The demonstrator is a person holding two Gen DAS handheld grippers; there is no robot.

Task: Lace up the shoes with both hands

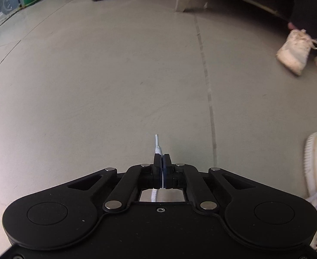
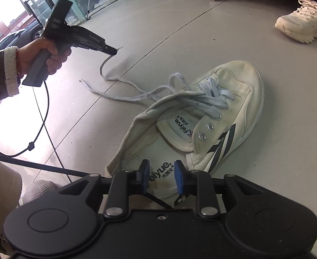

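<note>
Two eyelets on the near side of the white canvas sneaker stand bare, at about five o'clock from the laced rows, so by my reckoning the job is a bit over half done: the lower rows toward the toe are crossed and threaded, the top ones are not. The shoe lies on the grey floor, toe pointing toward one o'clock, tongue flopped open. The left gripper is clenched on one lace end, whose stiff tip pokes out beyond its fingers; seen from the other side, that lace trails slack back to the shoe. The second lace end lies loose on the floor at nine o'clock from the shoe. The right gripper hovers over the heel opening, jaws parted and grasping nothing. Left to do, I'd say: thread both ends through the remaining eyelets, then tighten.
</note>
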